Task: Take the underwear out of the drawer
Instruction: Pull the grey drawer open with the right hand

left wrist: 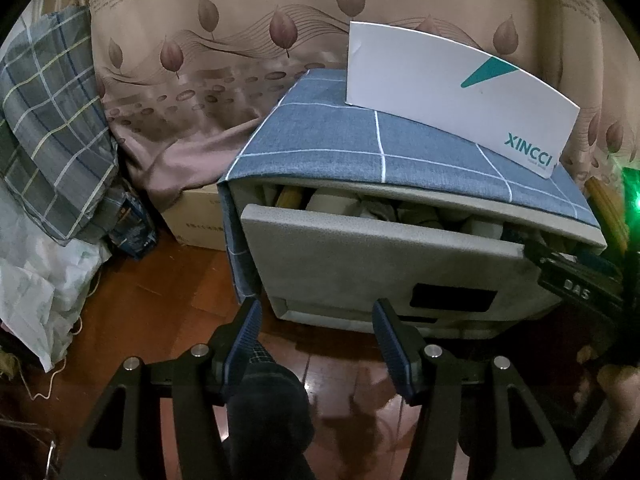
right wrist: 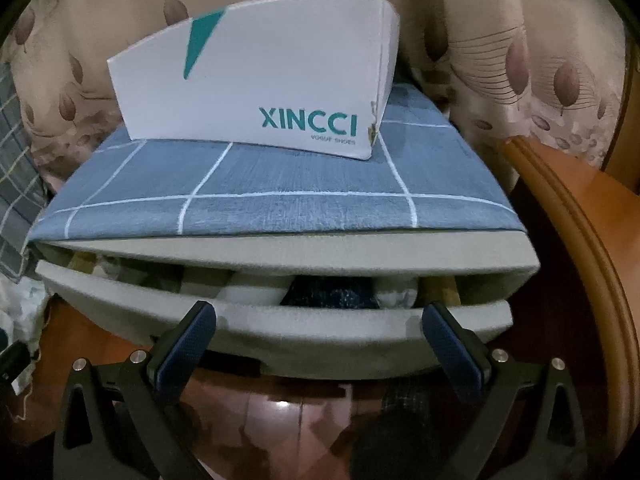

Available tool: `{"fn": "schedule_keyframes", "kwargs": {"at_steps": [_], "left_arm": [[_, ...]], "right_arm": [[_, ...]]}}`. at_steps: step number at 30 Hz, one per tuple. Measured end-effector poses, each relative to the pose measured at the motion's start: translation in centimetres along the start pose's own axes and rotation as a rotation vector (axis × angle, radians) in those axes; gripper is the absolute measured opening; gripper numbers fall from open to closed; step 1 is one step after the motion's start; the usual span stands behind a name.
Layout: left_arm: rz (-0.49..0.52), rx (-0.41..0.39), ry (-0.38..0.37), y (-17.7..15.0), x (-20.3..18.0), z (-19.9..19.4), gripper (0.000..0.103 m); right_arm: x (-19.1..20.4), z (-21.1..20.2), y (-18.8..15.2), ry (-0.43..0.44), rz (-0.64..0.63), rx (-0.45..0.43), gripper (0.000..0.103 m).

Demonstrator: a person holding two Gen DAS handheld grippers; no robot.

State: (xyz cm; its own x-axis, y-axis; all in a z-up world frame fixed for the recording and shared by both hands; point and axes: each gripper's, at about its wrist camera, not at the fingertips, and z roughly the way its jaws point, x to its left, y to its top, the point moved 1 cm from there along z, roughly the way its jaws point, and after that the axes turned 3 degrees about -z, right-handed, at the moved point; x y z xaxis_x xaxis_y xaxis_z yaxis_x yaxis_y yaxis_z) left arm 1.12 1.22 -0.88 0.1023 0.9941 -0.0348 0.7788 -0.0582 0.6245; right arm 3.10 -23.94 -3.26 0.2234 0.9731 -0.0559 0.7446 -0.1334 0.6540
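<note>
A white XINCCI shoebox (right wrist: 256,76) is sitting on a blue checked cloth (right wrist: 280,196). A leaf-print curtain (left wrist: 208,52) is hanging behind. A plaid pillow (left wrist: 48,120) is leaning at left, beside a cardboard box (left wrist: 200,216) resting on the wooden floor (left wrist: 160,300).

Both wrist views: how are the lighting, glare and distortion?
Left wrist view: dim room, green glow at right edge, floor slightly glossy. Right wrist view: bright glare on the floor, fisheye bends the drawer front and the shoe box; drawer contents dark, slightly blurred.
</note>
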Motion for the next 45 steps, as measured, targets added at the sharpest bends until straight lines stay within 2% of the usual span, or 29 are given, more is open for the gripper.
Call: {"fn": "schedule_keyframes", "kwargs": {"at_steps": [7,14,18,23,45], "left_arm": [[-0.003,0.006,-0.005,0.0,0.1,0.1,0.059],[-0.004,0.010,-0.006,0.0,0.1,0.1,0.059],[-0.004,0.010,-0.003,-0.1,0.2,0.2,0.059],[-0.008,0.011,-0.002,-0.1,0.3,0.2,0.059],[-0.026,0.019,-0.007,0.1,1.2,0.0,0.059]], "right_arm": [[-0.1,1.9,1.4,0.024,0.017,0.016,0.103],[0.4,2.9,1.6,-0.011,0.017,0.023,0.103],[0.4,3.9,2.3,-0.002,0.023,0.086,0.103],[0.6,3.7,2.2,-0.001,0.021,0.102,0.102],[0.5,0.0,-2.4,0.015,0.025,0.240,0.102]]}}
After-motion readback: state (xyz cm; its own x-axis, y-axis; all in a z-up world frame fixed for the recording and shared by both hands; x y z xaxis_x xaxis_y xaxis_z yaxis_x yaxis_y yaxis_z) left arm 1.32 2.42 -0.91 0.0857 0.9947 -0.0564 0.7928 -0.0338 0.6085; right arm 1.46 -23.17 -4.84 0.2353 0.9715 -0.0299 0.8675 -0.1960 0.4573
